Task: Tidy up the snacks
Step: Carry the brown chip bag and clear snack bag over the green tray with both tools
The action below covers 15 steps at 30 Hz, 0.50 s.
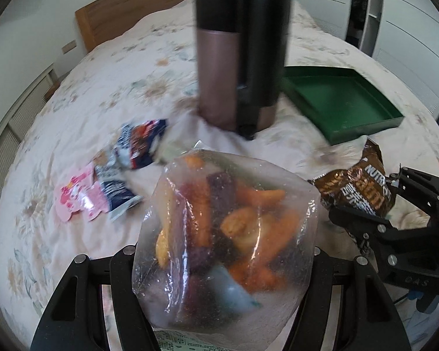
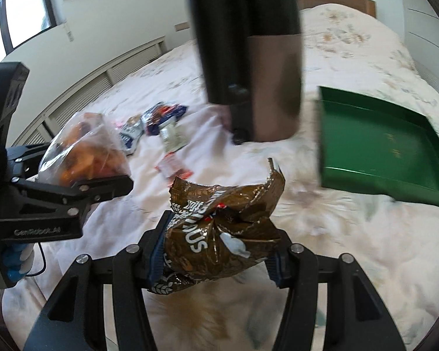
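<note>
My left gripper (image 1: 224, 259) is shut on a clear bag of orange and purple vegetable chips (image 1: 219, 219) and holds it above the bed; the bag also shows in the right wrist view (image 2: 85, 149). My right gripper (image 2: 216, 251) is shut on a crumpled brown snack bag (image 2: 219, 234), which also shows at the right of the left wrist view (image 1: 357, 187). A green tray (image 1: 342, 102) lies empty on the bed at the right (image 2: 374, 143). Blue and white packets (image 1: 137, 146) and a pink packet (image 1: 76, 199) lie on the bedspread at the left.
A tall black and copper cylinder appliance (image 1: 240, 58) stands on the bed between the packets and the tray (image 2: 254, 67). A few small packets (image 2: 172, 140) lie near its base. A wooden headboard (image 1: 125, 14) is at the far end; white cupboards are at the right.
</note>
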Available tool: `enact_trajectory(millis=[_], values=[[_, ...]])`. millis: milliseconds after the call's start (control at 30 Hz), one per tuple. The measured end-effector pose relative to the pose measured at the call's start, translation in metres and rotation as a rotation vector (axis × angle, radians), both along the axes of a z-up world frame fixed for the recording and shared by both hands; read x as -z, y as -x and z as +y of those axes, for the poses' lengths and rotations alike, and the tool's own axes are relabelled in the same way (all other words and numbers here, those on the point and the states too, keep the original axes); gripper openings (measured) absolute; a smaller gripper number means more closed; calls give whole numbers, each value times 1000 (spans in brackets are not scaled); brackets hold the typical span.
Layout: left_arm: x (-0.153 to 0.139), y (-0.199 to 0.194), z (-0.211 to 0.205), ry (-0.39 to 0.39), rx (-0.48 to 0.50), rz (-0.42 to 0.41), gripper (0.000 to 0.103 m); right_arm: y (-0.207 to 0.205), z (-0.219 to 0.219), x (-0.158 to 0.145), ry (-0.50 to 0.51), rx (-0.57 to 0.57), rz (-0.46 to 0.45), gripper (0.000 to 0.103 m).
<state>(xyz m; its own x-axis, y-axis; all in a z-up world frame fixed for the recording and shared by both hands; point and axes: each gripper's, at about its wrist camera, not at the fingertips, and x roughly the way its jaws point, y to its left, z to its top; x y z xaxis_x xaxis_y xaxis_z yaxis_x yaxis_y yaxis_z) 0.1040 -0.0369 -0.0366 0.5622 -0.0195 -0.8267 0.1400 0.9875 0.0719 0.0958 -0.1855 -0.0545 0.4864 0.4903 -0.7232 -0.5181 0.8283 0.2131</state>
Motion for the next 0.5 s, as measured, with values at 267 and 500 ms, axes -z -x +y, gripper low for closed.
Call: enact_trajectory(millis=[267, 500], values=[[-10, -9, -61, 7, 97, -2, 60, -14, -63, -12, 2, 124, -34, 56], [-13, -26, -117, 16, 199, -1, 60, -36, -124, -15, 30, 255, -66, 55]])
